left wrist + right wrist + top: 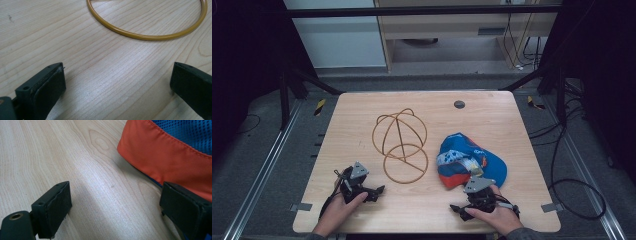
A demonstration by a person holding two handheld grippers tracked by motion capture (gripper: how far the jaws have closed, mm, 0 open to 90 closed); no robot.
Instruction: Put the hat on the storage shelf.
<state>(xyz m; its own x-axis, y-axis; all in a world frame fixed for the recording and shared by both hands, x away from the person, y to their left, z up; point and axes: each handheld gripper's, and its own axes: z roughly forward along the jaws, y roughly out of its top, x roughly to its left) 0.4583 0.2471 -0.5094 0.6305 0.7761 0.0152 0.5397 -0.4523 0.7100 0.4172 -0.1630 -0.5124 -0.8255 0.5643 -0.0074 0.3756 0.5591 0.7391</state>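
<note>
**Both grippers rested open at the near edge, wire frame and cap untouched**

The left gripper (373,191) sat low over the desk (362,107) near its front-left corner, held in the person's left hand (338,210). Its fingers (42,91) stood wide apart with bare wood grain between them, gripping nothing. Ahead of them, in the left gripper view, curved the lower ring of the yellow wire frame (147,37), lying flat on the wood and clear of both fingers.

From the high view, the wire frame (400,145) lay around the middle of the desk, slightly toward the left: a rounded cage of loops at the far end, joined to a flat ring at the near end. The left gripper was near that ring, though not touching it.

The right gripper (460,209) was held in the right hand (495,217) close to the front edge, toward the front-right corner. Its fingers (53,207) were likewise spread wide and empty. The right gripper view showed the orange band of the cap (172,157) just beside the right-hand finger, with blue mesh above it; whether cloth and finger touched could not be told.

The blue and orange cap (467,160) lay crumpled on the right half of the desk, just beyond the right gripper and well apart from the wire frame. A small dark round grommet (459,104) was set in the desk near its far edge.
</note>
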